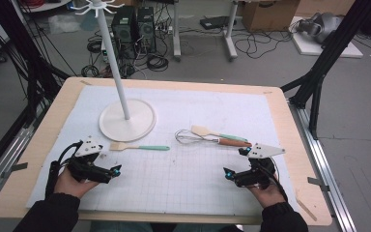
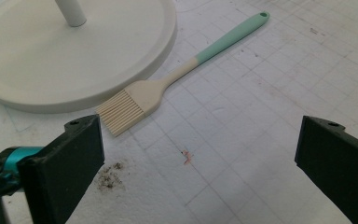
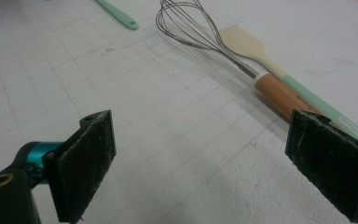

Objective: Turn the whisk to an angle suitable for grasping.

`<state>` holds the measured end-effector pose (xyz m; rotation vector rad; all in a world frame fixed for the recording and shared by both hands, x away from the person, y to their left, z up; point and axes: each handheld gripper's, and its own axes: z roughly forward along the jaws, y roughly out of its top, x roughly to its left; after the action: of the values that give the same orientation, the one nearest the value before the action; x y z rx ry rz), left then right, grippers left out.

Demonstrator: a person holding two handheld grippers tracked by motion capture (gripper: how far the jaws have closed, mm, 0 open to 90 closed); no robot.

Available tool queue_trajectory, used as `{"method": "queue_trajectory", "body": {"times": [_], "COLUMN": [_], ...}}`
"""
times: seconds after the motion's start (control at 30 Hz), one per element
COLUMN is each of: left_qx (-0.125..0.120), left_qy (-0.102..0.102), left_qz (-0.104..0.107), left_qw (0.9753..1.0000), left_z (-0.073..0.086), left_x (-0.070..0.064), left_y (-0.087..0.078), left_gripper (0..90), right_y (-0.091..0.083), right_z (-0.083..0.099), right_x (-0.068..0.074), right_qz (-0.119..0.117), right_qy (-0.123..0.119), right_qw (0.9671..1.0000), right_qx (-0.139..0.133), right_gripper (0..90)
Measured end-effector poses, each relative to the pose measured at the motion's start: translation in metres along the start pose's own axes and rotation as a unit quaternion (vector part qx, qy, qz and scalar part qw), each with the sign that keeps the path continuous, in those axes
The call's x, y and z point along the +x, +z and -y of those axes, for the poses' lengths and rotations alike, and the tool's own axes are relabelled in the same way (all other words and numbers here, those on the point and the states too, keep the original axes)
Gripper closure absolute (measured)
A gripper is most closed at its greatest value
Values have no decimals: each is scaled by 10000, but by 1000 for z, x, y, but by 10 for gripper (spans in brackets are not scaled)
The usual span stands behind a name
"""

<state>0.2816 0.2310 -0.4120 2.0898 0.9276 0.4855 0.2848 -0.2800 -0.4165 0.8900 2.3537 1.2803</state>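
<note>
While the white stand (image 1: 127,121) rises toward the table's far left, my left gripper (image 1: 110,172), jaws spread and empty, sits nearer the pastry brush (image 2: 168,83) than my spread right gripper (image 1: 232,174); bristles face me, handle running away rightward.

Wooden table (image 1: 290,126) is covered by a white gridded mat (image 1: 183,169), on which a white stand base (image 1: 140,126), a brush (image 1: 139,147), a whisk (image 1: 211,139) and a spatula (image 1: 216,134) are laid.
</note>
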Motion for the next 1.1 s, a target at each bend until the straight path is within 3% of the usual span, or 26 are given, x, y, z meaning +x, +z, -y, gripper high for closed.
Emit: {"method": "queue_trajectory", "body": {"times": [1.1], "left_qx": [16], "left_qy": [30], "left_qz": [35], "left_qw": [10000], "left_z": [3], "left_x": [-2], "left_y": [-4], "left_gripper": [17], "right_y": [-3], "right_z": [-1], "right_x": [6], "right_qz": [-37], "right_qy": [-69], "right_qw": [10000], "right_qx": [29], "right_gripper": [71]}}
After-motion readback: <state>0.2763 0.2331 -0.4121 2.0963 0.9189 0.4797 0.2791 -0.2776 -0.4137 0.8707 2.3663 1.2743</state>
